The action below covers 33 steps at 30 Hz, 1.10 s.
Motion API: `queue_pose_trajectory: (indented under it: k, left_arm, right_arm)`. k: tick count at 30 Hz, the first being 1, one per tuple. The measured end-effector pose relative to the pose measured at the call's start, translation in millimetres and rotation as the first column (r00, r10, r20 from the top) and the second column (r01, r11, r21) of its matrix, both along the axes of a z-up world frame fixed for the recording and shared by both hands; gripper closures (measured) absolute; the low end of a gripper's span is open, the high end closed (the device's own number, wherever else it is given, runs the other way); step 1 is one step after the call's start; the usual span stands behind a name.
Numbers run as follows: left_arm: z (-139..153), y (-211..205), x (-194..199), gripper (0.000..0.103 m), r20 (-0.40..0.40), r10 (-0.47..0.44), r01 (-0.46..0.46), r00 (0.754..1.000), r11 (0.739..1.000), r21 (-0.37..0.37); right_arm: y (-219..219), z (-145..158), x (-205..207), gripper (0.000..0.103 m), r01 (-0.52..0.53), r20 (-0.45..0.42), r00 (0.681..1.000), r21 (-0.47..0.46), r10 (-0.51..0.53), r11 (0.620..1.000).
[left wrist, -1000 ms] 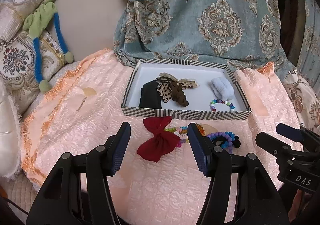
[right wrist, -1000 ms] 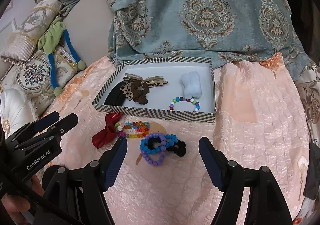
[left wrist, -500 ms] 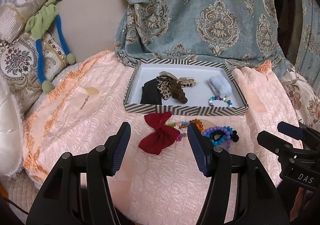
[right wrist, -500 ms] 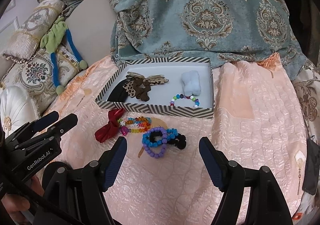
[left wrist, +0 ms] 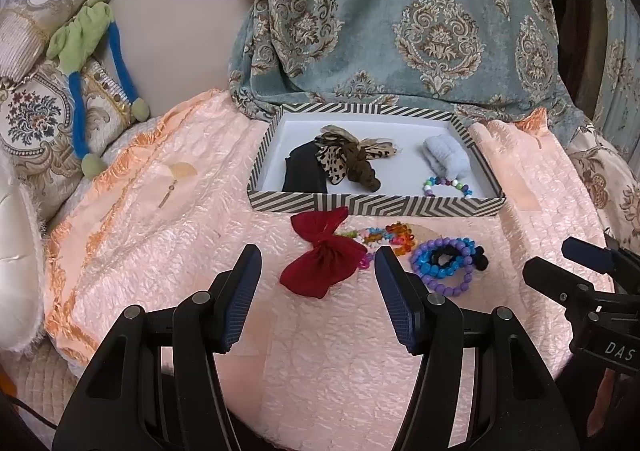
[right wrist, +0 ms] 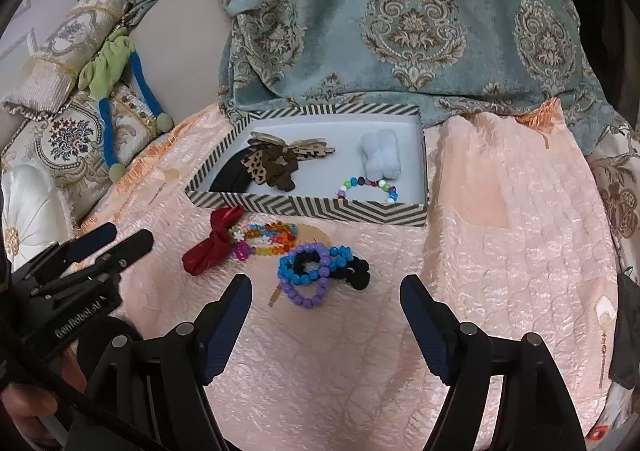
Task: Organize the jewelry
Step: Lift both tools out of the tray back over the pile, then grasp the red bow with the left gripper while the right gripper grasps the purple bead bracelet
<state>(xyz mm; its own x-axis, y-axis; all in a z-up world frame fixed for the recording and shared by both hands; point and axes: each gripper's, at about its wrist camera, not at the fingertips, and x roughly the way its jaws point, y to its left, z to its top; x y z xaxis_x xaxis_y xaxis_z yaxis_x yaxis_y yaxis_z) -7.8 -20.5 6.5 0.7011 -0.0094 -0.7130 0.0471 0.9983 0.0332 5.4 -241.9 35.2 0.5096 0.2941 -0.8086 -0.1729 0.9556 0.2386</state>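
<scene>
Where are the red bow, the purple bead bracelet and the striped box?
red bow (left wrist: 320,261): left wrist view, on the lower lobe near the knot.
purple bead bracelet (right wrist: 306,301): right wrist view, on its lower beads.
striped box (right wrist: 320,207): right wrist view, on the front wall.

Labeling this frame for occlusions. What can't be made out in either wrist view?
- Black item in the striped box: near end hidden by the box's front wall and partly covered by the leopard-print bow, both views.
- Black scrunchie: partly under the blue bracelet and purple bracelet.
- Colourful bead strands: tangled, count unclear.
- Left gripper and right gripper: bodies cut off by the bottom edge; both open, empty.
</scene>
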Motion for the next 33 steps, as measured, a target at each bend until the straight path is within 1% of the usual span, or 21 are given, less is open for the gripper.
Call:
queue_pose_trajectory:
  k: [6,8,9,10,14,17,21,26,28,30,31,33]
  left_arm:
    - [-7,22,17,0.044,-0.068,0.012,-0.017,0.998,0.997,-0.073]
    - [-11,31,24,0.044,-0.096,0.018,-0.028,0.995,0.995,-0.094]
    - [-12,35,26,0.044,-0.108,0.023,-0.034,0.994,0.994,-0.107]
    - [-13,39,30,0.044,-0.119,0.028,-0.042,0.992,0.992,-0.122]
    - [-17,54,41,0.044,-0.151,0.048,-0.073,0.987,0.984,-0.163]
    - [-21,63,48,0.044,-0.172,0.063,-0.096,0.983,0.978,-0.187]
    - [-27,70,56,0.044,-0.201,0.069,-0.114,0.977,0.969,-0.218]
    - [-36,66,60,0.044,-0.231,0.012,-0.074,0.973,0.963,-0.26]
    - [-41,61,61,0.044,-0.242,-0.012,-0.054,0.97,0.963,-0.264]
    - [-48,52,66,0.038,-0.26,-0.032,-0.036,0.965,0.966,-0.254]
    - [-51,50,69,0.034,-0.266,-0.035,-0.035,0.963,0.967,-0.252]
    - [-57,45,75,0.034,-0.269,-0.031,-0.04,0.963,0.966,-0.254]
  right_arm:
    - [-10,-20,5,0.03,-0.006,-0.038,0.999,-0.008,0.006,1.0]
    - [-12,-26,7,0.039,-0.012,-0.047,0.999,-0.01,0.012,1.0]
    - [-12,-28,8,0.048,-0.018,-0.054,0.998,-0.01,0.018,1.0]
    - [-12,-31,10,0.05,-0.027,-0.065,0.998,-0.012,0.026,1.0]
    - [-9,-39,19,0.054,-0.046,-0.077,0.996,-0.011,0.045,0.999]
    - [-4,-41,25,0.055,-0.065,-0.08,0.995,0.001,0.064,0.998]
    - [9,-49,34,0.062,-0.108,-0.095,0.99,-0.006,0.107,0.994]
    - [14,-62,33,0.062,-0.114,-0.133,0.984,0.015,0.115,0.993]
    - [13,-70,31,0.062,-0.105,-0.153,0.982,0.03,0.108,0.994]
    - [14,-75,31,0.062,-0.099,-0.169,0.98,0.048,0.106,0.994]
    - [14,-78,31,0.062,-0.096,-0.176,0.979,0.054,0.104,0.994]
    - [14,-83,33,0.062,-0.083,-0.178,0.98,0.061,0.093,0.995]
